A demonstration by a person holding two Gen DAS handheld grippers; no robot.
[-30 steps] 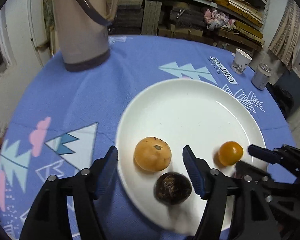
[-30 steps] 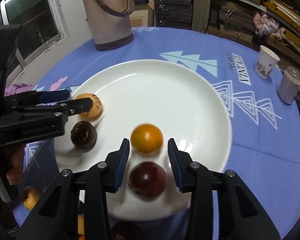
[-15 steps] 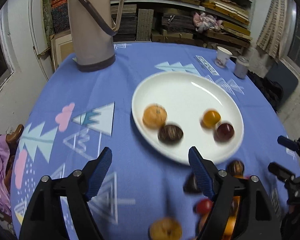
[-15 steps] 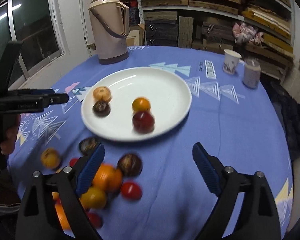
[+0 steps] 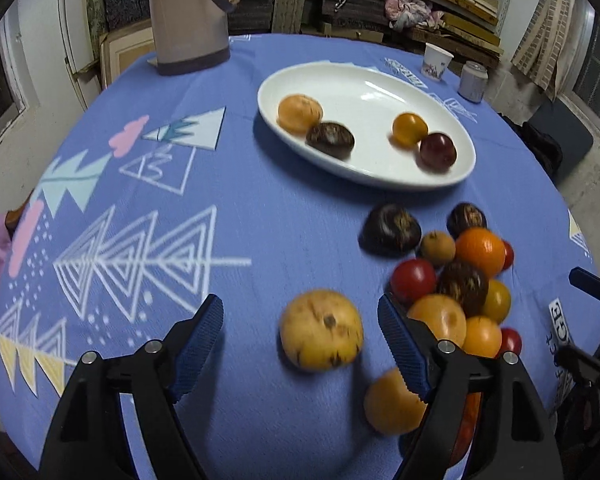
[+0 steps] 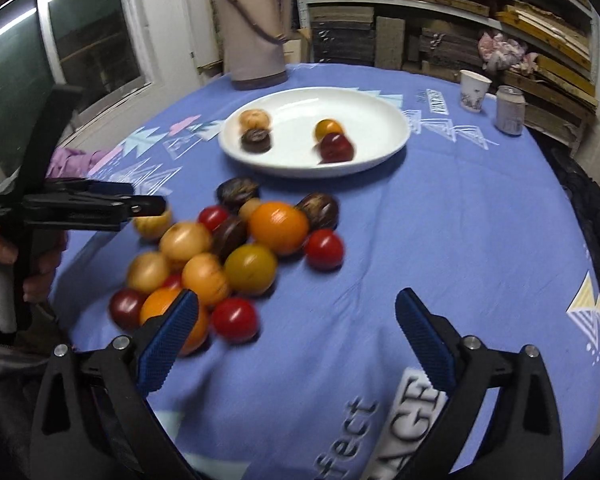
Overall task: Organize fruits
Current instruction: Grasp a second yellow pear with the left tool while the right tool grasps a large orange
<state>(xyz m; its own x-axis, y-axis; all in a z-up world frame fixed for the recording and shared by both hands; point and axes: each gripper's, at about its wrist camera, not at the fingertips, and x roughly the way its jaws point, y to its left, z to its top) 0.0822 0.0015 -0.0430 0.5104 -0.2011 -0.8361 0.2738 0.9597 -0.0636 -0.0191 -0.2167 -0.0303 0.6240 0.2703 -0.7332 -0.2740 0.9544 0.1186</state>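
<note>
Tongs [image 5: 300,322] [image 6: 296,326] withdrawn from plate [image 5: 364,80]; now over fruit pile [image 6: 228,256].

A matt blue cloth [image 6: 440,240] with printed white and pastel patterns covered the table. On it sat a glossy white ceramic-looking plate [image 6: 384,136]. A smooth-skinned red fruit [image 6: 325,249] shone, while a dark brown one [image 5: 390,229] looked rough and dull, and a yellow fruit [image 5: 321,330] was speckled. The left gripper [image 5: 300,340] was matt black plastic with ridged blue pads [image 5: 199,338]. A paper cup [image 6: 474,91] and a metal can [image 6: 509,110] stood beside a smooth beige plastic flask [image 6: 254,32].
</note>
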